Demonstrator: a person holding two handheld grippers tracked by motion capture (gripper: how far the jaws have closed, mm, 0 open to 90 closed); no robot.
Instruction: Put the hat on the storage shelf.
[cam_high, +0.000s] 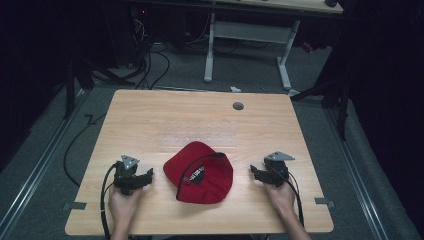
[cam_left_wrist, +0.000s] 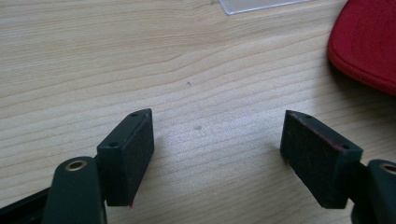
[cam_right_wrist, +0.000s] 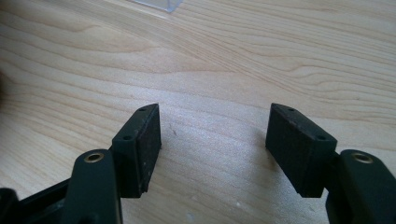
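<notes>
A light wooden table (cam_high: 150, 115) carries a red cap (cam_high: 200, 172) and a clear plastic strip (cam_high: 197, 139).

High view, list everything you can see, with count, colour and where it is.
cap: one, red, lying inside up at the near middle of the table, between the two tools.
clear plastic strip: one, see-through, flat on the table just beyond the cap.
grommet: one, grey, round, near the table's far edge.
table: one, light wood.
desk: one, white legs, on the floor beyond the table.
left tool: one, black, left of the cap, open with nothing in it.
right tool: one, black, right of the cap, open with nothing in it.
</notes>
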